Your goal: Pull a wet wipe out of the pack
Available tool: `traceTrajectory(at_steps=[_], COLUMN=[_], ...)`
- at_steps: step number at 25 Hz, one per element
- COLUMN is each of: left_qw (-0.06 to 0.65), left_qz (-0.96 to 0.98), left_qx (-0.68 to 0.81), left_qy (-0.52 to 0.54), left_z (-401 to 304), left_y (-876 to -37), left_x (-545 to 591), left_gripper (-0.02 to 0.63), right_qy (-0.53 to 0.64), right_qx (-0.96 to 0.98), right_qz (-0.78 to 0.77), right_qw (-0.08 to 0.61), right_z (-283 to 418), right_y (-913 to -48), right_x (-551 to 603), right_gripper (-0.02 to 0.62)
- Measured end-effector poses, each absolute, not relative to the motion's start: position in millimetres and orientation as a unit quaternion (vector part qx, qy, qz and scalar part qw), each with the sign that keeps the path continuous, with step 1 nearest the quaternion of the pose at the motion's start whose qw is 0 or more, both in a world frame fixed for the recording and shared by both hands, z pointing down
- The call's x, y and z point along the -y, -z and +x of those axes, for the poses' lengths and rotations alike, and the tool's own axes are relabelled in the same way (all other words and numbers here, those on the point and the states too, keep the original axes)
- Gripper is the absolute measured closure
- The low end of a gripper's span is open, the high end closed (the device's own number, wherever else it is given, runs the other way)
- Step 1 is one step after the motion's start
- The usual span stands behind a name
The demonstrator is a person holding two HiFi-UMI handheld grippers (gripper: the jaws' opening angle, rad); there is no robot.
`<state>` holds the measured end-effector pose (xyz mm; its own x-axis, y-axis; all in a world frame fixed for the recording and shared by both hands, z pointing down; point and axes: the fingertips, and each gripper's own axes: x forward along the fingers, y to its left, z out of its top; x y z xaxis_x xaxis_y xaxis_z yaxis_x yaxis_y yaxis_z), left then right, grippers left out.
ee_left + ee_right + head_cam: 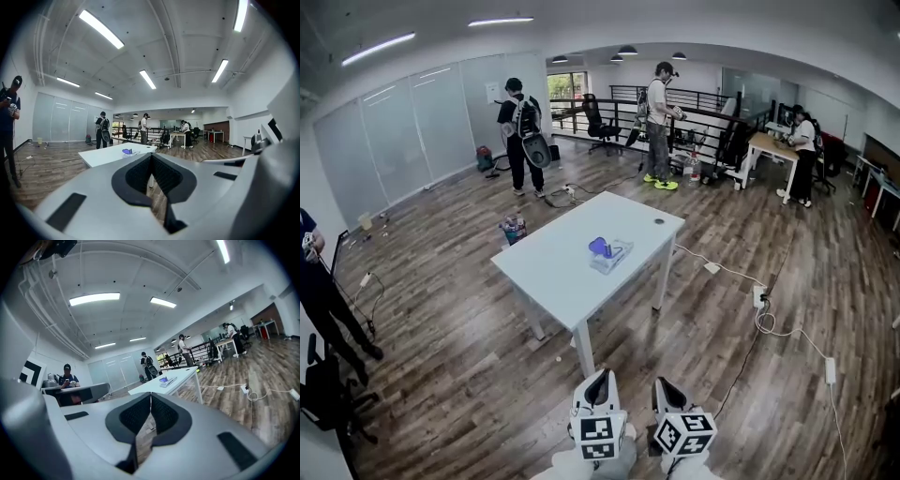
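Note:
The wet wipe pack (608, 254), clear with a purple lid, lies near the middle of the white table (567, 277). Both grippers are low at the bottom edge of the head view, well short of the table. My left gripper (598, 378) has its jaws shut with nothing between them. Beside it on the right, my right gripper (667, 385) is also shut and empty. In the left gripper view the pack (128, 152) sits far off beyond the shut gripper (151, 156). In the right gripper view the pack (165, 380) shows small on the table (150, 386), past the shut gripper (150, 395).
A small dark disc (659, 222) lies at the table's far corner. Cables and power strips (760, 298) trail over the wooden floor to the right. People stand behind the table (521, 134), (658, 126) and at the left edge (321, 291). A wooden desk (771, 147) stands at the back right.

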<state>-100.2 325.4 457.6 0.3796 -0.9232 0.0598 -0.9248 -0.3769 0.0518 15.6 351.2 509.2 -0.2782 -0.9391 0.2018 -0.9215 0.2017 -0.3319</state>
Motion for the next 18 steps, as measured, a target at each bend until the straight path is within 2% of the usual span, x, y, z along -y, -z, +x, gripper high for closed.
traceTrajectory(at_steps=[18], left_qw=[0.044], left_qz=[0.827], left_qx=[0.559], left_qy=[-0.025], left_z=[-87.0], left_y=[-467.2], left_x=[-260.3], left_gripper=[0.606], right_qy=[0.208], right_qx=[-0.772], right_qz=[-0.601], right_qw=[0.02], right_z=[31.4], right_y=[-518.5], right_x=[-284.0], right_gripper=[0.586])
